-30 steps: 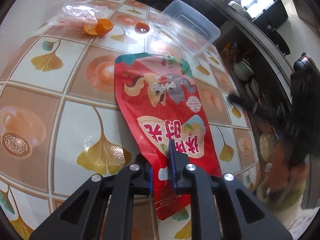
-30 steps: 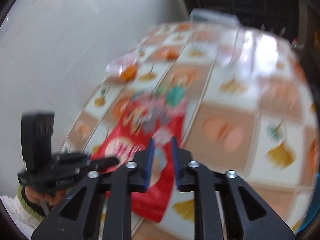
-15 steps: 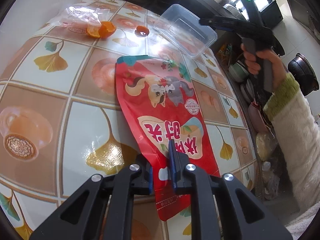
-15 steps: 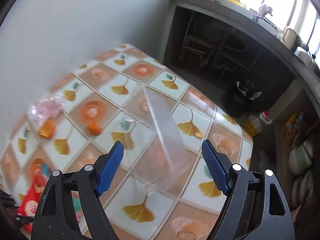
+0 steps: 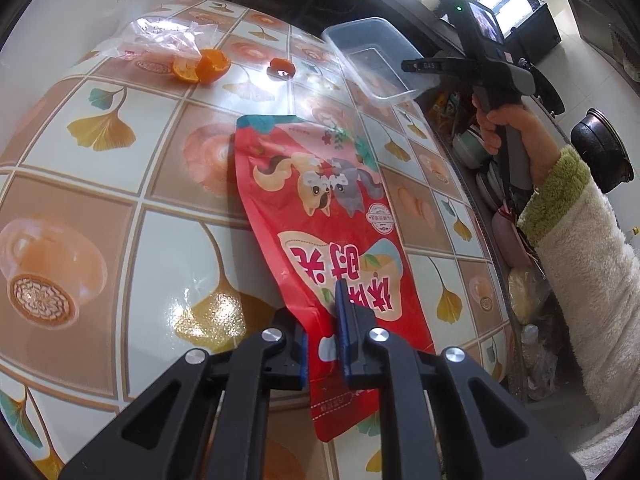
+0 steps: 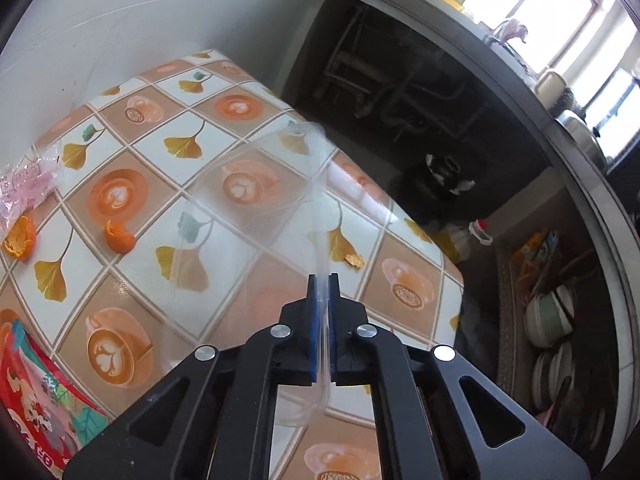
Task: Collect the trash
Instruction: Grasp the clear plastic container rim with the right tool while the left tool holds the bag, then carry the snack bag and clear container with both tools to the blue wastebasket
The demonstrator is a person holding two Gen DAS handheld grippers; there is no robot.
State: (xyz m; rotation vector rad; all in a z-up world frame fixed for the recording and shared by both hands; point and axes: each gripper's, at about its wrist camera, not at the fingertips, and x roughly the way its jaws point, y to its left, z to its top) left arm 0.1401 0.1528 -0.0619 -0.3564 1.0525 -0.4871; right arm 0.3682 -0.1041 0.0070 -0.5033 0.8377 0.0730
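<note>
Half a second ago the right gripper point(image 6: 322, 280) stood wide open over the clear plastic container point(image 5: 370, 58); its jaws have just closed and now pinch the container's rim, tipping it up at the far side of the table point(image 5: 120, 184), while the left gripper point(image 5: 322, 320) is clamped as before on the near end of the red snack bag point(image 5: 320, 216) lying flat. The container's see-through walls are hard to trace, and the bag's bottom edge is hidden behind the jaws. I count one bag, one container, one crumpled clear wrapper point(image 5: 160, 38) and three orange peel pieces point(image 5: 202, 68).
</note>
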